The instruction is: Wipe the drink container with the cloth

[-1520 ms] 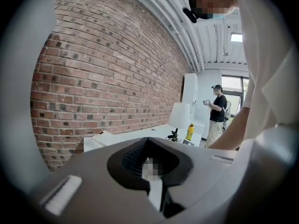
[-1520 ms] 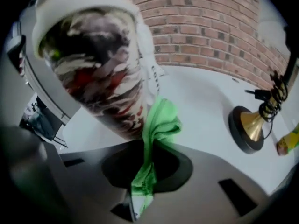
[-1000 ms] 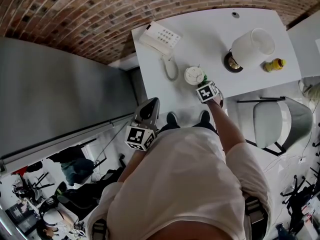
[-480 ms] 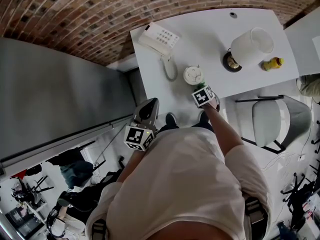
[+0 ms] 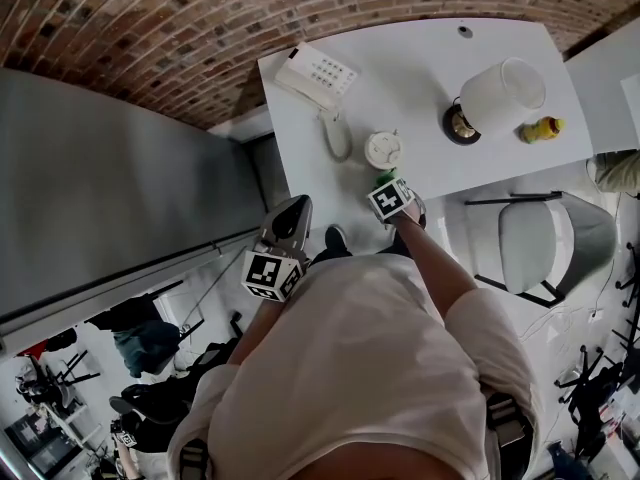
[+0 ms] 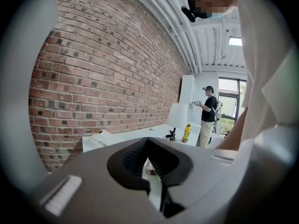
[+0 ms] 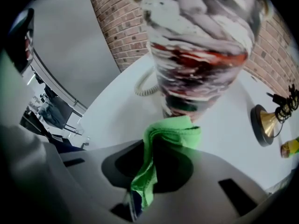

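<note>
The drink container [image 5: 385, 150], a clear lidded cup with white and red contents, stands near the white table's [image 5: 430, 58] front edge and fills the right gripper view [image 7: 201, 45]. My right gripper [image 5: 386, 184] is just in front of it, shut on a folded green cloth [image 7: 163, 139]. The cloth's top fold reaches the cup's base; I cannot tell whether it touches. My left gripper [image 5: 299, 208] hangs off the table's front left corner, over the floor. Its jaws [image 6: 150, 160] are shut with nothing between them, and the cup shows as a sliver behind them.
A white desk phone [image 5: 320, 73] with a coiled cord lies at the table's left. A white-shaded lamp [image 5: 497, 93] and a yellow bottle [image 5: 543, 128] stand at the right. A grey chair [image 5: 545, 243] sits beside the table. A brick wall [image 5: 150, 38] runs behind.
My right gripper with the green cloth has slid left along the cup's near side and slightly toward me. The left gripper has barely moved.
</note>
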`<control>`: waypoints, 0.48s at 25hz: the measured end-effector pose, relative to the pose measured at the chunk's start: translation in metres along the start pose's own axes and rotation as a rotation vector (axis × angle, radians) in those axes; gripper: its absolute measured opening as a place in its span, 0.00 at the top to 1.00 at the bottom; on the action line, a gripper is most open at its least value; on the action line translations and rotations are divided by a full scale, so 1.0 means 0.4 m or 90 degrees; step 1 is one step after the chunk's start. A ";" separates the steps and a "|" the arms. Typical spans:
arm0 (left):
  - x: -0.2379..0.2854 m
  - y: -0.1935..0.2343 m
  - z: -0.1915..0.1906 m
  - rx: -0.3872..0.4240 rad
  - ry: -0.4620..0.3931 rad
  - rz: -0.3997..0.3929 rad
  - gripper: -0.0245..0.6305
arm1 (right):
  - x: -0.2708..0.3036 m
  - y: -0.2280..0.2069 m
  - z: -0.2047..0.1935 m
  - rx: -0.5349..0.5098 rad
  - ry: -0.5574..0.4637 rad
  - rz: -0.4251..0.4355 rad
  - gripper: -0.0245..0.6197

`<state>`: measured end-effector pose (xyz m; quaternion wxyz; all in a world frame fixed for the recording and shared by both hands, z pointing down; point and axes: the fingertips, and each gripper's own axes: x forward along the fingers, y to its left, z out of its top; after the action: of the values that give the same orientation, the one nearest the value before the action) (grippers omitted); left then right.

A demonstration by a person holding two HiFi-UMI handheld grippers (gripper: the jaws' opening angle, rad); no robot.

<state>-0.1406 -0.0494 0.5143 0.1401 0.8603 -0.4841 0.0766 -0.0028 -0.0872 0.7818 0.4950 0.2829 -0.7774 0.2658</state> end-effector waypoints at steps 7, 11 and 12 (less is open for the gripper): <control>-0.007 0.003 -0.002 -0.004 0.001 0.007 0.95 | 0.015 0.042 0.037 -0.026 -0.007 0.023 0.91; -0.012 0.010 -0.007 -0.006 0.004 0.013 0.95 | 0.026 0.066 0.064 -0.047 -0.016 0.027 0.91; -0.015 0.013 -0.008 -0.006 0.005 0.015 0.95 | 0.030 0.073 0.073 -0.052 -0.020 0.028 0.91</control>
<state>-0.1481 -0.0462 0.5168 0.1452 0.8534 -0.4943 0.0794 -0.0457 -0.0891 0.7780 0.4881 0.2492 -0.8012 0.2402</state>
